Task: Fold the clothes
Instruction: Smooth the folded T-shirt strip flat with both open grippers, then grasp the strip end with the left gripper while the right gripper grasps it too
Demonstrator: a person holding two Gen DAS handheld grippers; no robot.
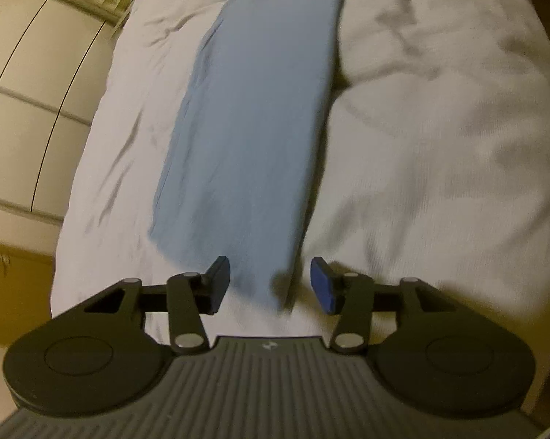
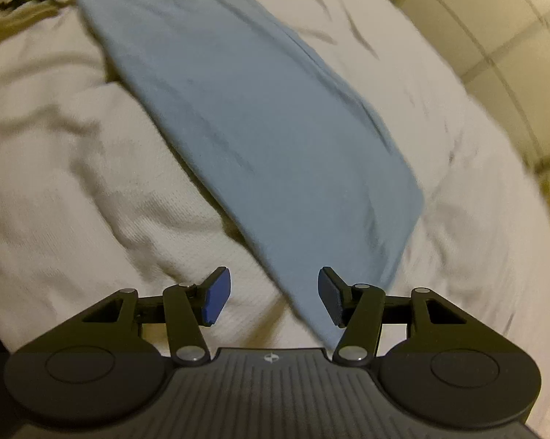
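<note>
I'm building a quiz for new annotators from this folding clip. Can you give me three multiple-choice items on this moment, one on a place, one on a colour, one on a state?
1. Where does the folded garment lie?
A. On a wooden floor
B. On the white bedding
C. In a laundry basket

2. What colour is the garment?
A. Light blue
B. Red
C. Black

3. How do the left gripper and the right gripper stand?
A. Both shut on the cloth
B. Left shut, right open
C. Both open, holding nothing

Answers:
1 B, since wrinkled white bedding surrounds the garment in both wrist views.
2 A, since the cloth shows pale blue in both views.
3 C, since each pair of fingers stands wide apart at the garment's near end, with no fabric pinched between them.
</note>
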